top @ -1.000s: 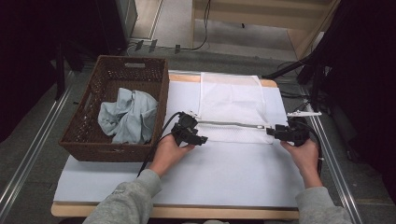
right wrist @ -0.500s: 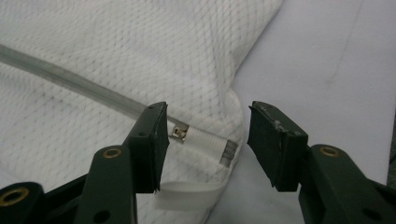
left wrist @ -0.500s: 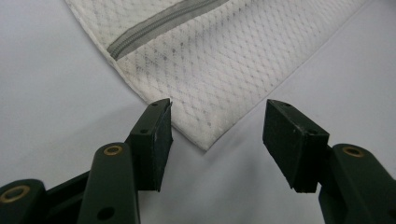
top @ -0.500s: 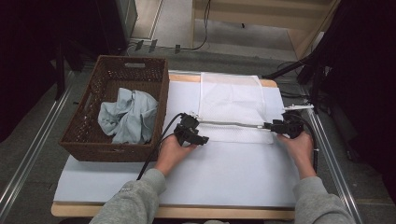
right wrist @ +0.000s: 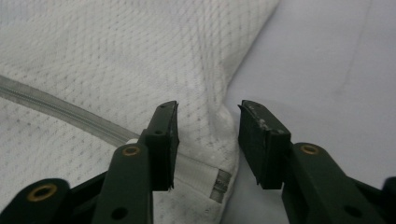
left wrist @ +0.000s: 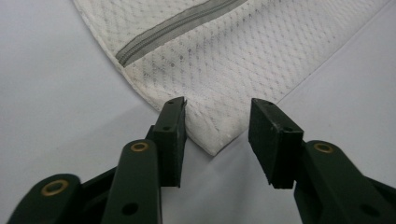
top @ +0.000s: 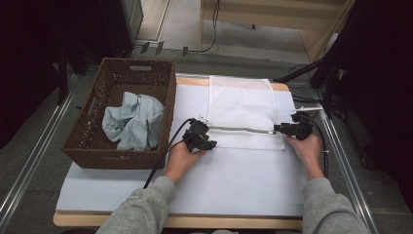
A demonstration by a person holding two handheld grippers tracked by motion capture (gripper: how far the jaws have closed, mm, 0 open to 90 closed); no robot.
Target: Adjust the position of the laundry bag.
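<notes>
A white mesh laundry bag (top: 241, 105) lies flat on the white table cover, its grey zipper (top: 241, 129) running along the near end. My left gripper (top: 210, 139) sits at the bag's near left corner. In the left gripper view that corner (left wrist: 219, 135) pokes between the jaws of the left gripper (left wrist: 217, 123), which have just been closing but still stand apart from it. My right gripper (top: 280, 129) is at the near right corner. Its jaws (right wrist: 208, 126) have also just been closing and straddle the bag's edge (right wrist: 215, 154) without pressing it.
A brown wicker basket (top: 97, 141) stands at the left with a crumpled light blue cloth (top: 134, 119) in it. The white cover (top: 234, 185) stretches bare toward me. A black cable (top: 163, 156) trails from the left gripper beside the basket.
The right gripper has slid left and slightly down onto the bag's near right corner. The left gripper has stayed at the left corner.
</notes>
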